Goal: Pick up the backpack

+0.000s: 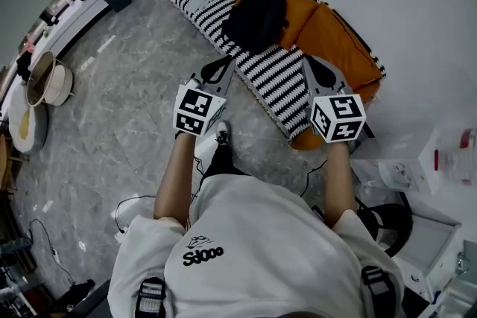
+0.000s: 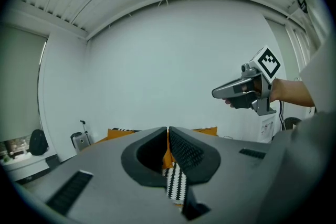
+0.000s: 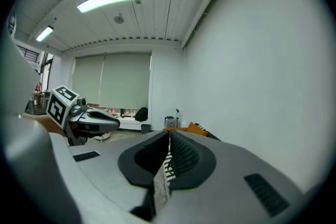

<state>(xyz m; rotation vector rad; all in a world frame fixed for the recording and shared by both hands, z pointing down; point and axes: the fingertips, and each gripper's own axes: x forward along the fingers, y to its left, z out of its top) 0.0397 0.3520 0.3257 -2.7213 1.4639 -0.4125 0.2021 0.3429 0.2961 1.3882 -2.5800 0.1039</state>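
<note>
Stands on a grey marbled floor (image 1: 127, 93), facing an orange mattress (image 1: 332, 30) laid along a white wall (image 1: 402, 4). Holds the left tool (image 1: 223, 65) out ahead, tip at the near edge of a black-and-white striped blanket (image 1: 277, 78) spread over the mattress. Has it clenched, jaws pressed together with nothing between them. Holds the right tool (image 1: 308, 62) out alongside, well apart from the left, tip over the blanket near the mattress's near end. Has it likewise clenched and empty. Finds the backpack (image 1: 257, 15), black and slumped, lying on the blanket about midway along the mattress. Places it beyond both tools, roughly between the lines along which they point, touched by neither.
</note>
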